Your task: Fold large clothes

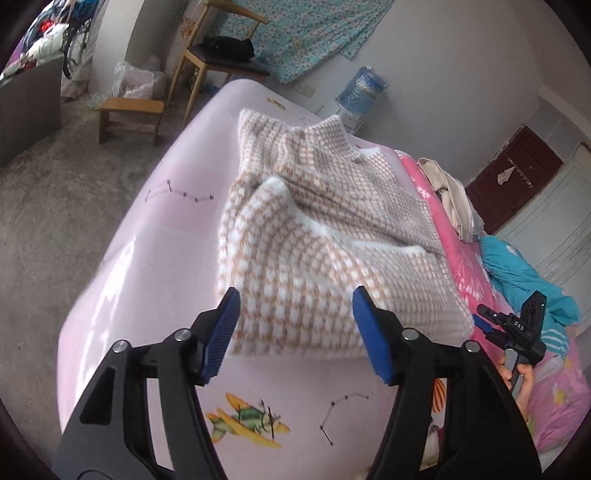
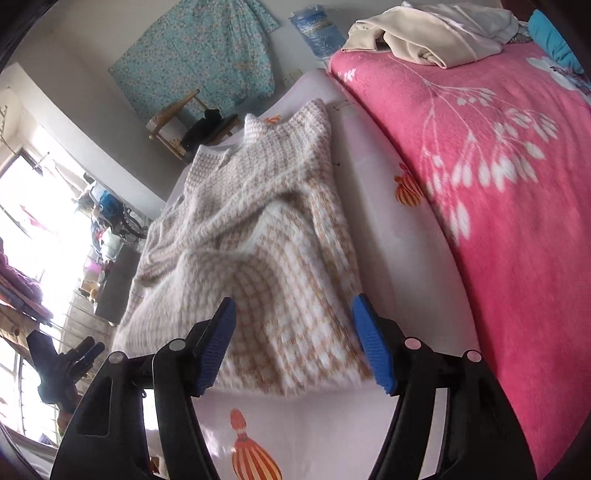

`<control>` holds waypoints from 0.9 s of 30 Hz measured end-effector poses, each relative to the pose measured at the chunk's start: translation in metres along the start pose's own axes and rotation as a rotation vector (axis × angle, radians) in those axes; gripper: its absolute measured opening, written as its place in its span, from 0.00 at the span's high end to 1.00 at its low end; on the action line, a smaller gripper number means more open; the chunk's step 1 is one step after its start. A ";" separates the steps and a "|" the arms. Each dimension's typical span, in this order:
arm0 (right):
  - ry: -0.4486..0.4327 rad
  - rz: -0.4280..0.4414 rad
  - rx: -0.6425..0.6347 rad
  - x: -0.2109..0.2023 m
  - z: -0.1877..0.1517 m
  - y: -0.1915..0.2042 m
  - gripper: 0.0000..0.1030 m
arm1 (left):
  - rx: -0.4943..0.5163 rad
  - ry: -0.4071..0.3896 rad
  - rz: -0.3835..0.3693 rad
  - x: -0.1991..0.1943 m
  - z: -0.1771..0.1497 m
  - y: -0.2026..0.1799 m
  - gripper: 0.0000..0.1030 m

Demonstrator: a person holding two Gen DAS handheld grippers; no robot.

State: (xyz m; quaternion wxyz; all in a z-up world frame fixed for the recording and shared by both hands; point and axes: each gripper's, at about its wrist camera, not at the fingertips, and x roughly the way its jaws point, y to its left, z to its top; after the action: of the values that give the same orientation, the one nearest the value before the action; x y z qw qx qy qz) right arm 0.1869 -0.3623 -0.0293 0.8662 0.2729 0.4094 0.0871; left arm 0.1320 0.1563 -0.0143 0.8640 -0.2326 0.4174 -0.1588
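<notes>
A tan-and-white checked knit sweater [image 1: 314, 236] lies on the pale pink bed sheet [image 1: 147, 229], its lower part folded up over its body. My left gripper [image 1: 295, 314] stands open just above the sweater's near folded edge, and its blue pads [image 1: 225, 332] do not press the knit. In the right wrist view the same sweater [image 2: 258, 258] spreads away from me, collar at the far end. My right gripper [image 2: 293, 325] is open over the near edge, nothing pinched. The right gripper [image 1: 491, 325] also shows at the sweater's right corner in the left wrist view, held by a hand.
A pink flowered blanket [image 2: 498, 184] covers the bed right of the sweater, with cream clothes [image 2: 424, 33] and a teal garment [image 1: 524, 273] on it. A wooden chair [image 1: 221, 62], a low stool [image 1: 129, 114] and a water bottle [image 1: 362, 92] stand beyond the bed.
</notes>
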 end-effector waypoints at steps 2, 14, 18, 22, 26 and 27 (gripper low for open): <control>0.026 -0.019 0.025 -0.002 -0.017 -0.010 0.34 | -0.082 0.038 -0.054 0.003 -0.018 0.011 0.29; -0.108 -0.095 -0.004 0.038 -0.014 0.003 0.36 | -0.410 -0.062 -0.106 0.049 -0.022 0.050 0.41; -0.139 -0.210 -0.124 0.039 -0.015 0.030 0.79 | -0.169 -0.063 0.192 0.056 -0.012 0.011 0.81; -0.210 -0.227 -0.200 -0.004 -0.017 0.051 0.87 | 0.056 -0.138 0.300 0.025 -0.013 -0.032 0.87; -0.217 -0.205 -0.212 -0.043 -0.026 0.059 0.89 | 0.108 -0.121 0.250 -0.007 -0.014 -0.048 0.88; -0.206 -0.195 -0.210 -0.051 -0.029 0.059 0.89 | 0.117 -0.110 0.243 -0.014 -0.014 -0.050 0.88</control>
State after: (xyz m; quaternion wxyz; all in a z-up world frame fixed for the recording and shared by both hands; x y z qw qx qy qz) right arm 0.1357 -0.3204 0.0217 0.9317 0.1476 0.3316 0.0164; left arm 0.1079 0.1169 0.0141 0.9105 -0.1382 0.3845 -0.0639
